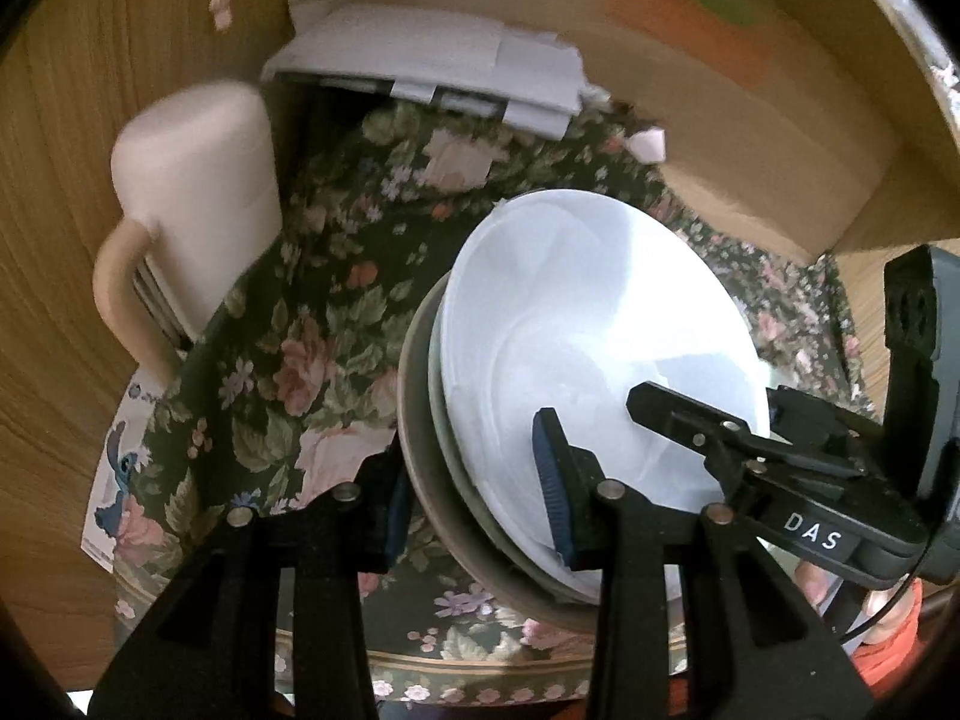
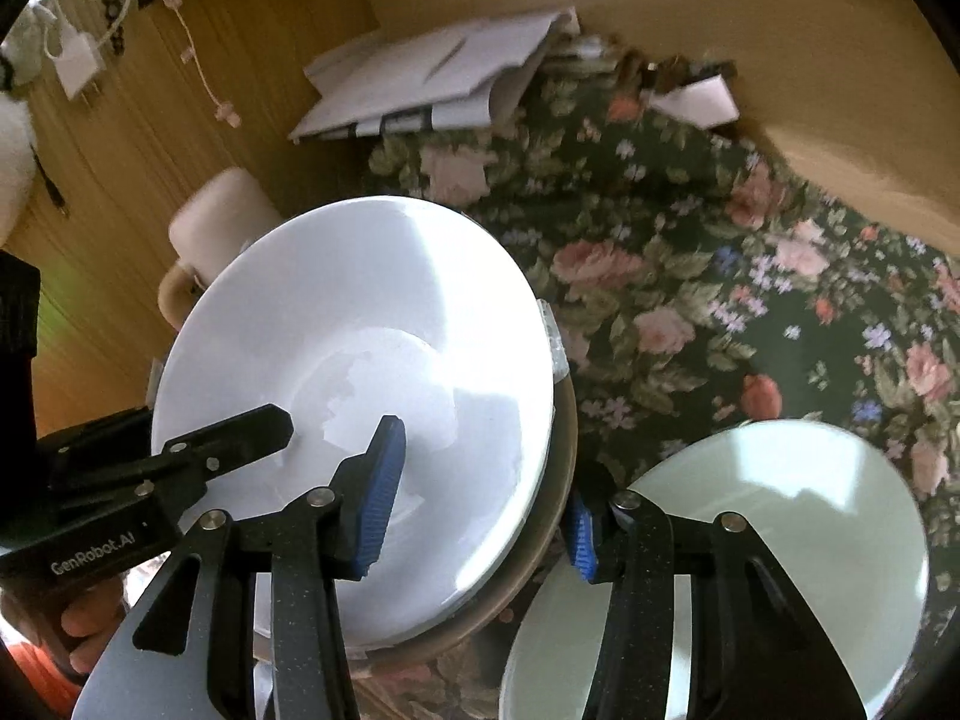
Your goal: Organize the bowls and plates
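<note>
Two grippers clamp one stack!
Left gripper and right gripper pinch opposite rims of the white bowl stack; pale green plate just beside it.

White letters "DAS" stand on a black label on the right tongs, seen from the left wrist just right of the white bowl. "GenRobot.AI" stands in white on the black body of the left tongs, left of that bowl.

My two wrist views look steeply down, close on the white plate from opposite sides; both share it.
</note>
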